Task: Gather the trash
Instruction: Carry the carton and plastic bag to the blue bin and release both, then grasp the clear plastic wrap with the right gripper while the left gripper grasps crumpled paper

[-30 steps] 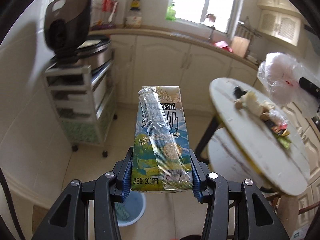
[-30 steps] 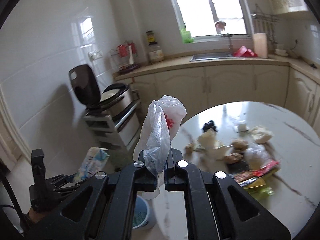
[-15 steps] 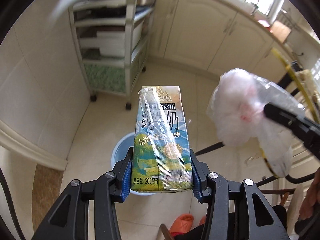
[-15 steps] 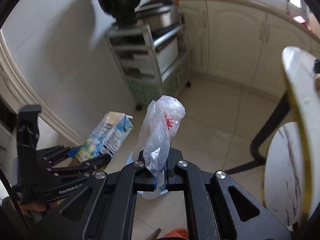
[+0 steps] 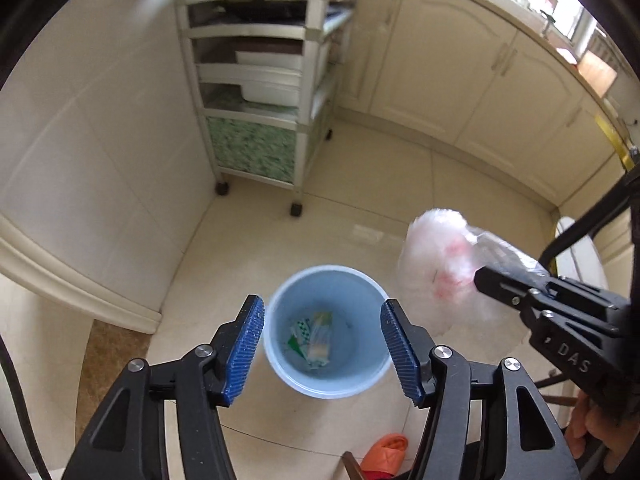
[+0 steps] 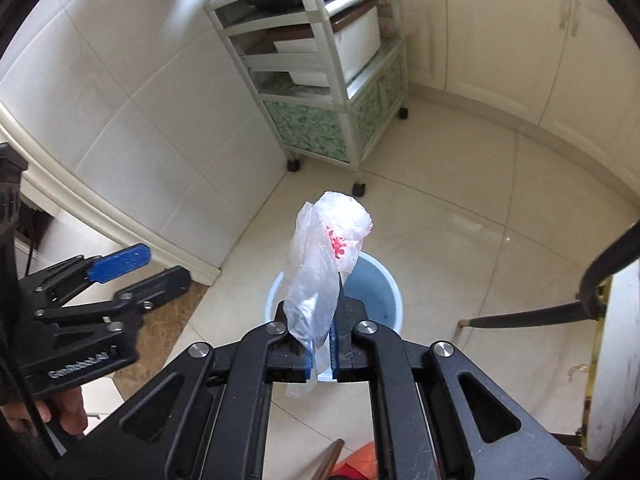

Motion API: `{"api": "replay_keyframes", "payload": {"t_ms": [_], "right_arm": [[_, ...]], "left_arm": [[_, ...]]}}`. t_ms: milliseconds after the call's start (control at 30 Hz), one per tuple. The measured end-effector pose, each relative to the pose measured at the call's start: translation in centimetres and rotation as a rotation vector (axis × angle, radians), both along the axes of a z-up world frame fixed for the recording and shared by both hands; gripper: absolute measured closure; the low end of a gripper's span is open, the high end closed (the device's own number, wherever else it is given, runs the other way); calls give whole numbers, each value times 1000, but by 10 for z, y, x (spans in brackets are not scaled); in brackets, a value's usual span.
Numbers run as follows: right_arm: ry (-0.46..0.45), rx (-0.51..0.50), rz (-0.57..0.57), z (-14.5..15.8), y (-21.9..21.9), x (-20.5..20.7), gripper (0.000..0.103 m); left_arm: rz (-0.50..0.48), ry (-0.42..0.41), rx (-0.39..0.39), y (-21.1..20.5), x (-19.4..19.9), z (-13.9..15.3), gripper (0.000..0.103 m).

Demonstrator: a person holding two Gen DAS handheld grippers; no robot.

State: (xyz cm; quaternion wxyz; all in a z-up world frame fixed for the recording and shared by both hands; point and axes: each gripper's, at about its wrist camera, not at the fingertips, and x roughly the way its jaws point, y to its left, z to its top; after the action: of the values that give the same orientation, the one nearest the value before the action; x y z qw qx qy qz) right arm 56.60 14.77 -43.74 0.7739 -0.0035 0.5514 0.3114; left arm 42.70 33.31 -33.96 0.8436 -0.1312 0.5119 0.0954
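The left gripper [image 5: 322, 354] gapes wide and empty over the round pale-blue plastic bin [image 5: 288, 376] at lower centre, a milk carton [image 5: 316, 340] lying inside (among scraps). The right gripper [image 6: 320, 354] pinches a crumpled clear plastic bag [image 6: 320, 264] above the bin's rim

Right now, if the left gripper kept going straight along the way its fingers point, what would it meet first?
The open left gripper points down into the round light-blue plastic bin; it would probably meet the carton and wrappers on the bin's bottom first, though depth is unclear.
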Motion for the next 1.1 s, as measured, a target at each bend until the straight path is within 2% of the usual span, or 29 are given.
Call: {"api": "replay_keyframes", "payload": {"t_ms": [33,167,233,300,367,500,567,600,733,833,967,1033,1100], "right_arm": [[5,8,-2,-1,0,0,87],[-11,25,-21,10,-3,-7,52],[-41,30,-36,21,-7,-10,44],[-80,45,-50,38,-16,-14,42],[-134,55,-71,61,-27,-18,35],[-262,82,-128,120,-65,-33,31],[-335,75,-178,152,-93,-42,19],[-374,67,-207,167,-109,-47,16],[-454,52,-318,209,-175,-58,13],[-492,32,-411,229,-231,-65,10],[-534,-78,-528,242,-310,-67,7],[-525,-148,-564,240,-342,-58,6],[-476,-221,-591,231,-371,-45,6]], "left_arm": [[8,-9,3,-3,-9,3,45],[30,-57,17,-8,-30,19,37],[30,-79,25,-13,-37,27,36],[29,-103,32,-19,-46,39,34],[26,-139,42,-30,-55,55,32],[-13,-220,61,-59,-70,90,29],[-50,-268,69,-84,-70,111,28],[-75,-290,74,-97,-69,121,27],[-183,-376,67,-155,-72,155,20],[-260,-418,45,-192,-67,170,16],[-370,-427,14,-244,-50,177,16],[-414,-414,15,-267,-41,178,16],[-452,-406,8,-280,-22,175,16]]}}
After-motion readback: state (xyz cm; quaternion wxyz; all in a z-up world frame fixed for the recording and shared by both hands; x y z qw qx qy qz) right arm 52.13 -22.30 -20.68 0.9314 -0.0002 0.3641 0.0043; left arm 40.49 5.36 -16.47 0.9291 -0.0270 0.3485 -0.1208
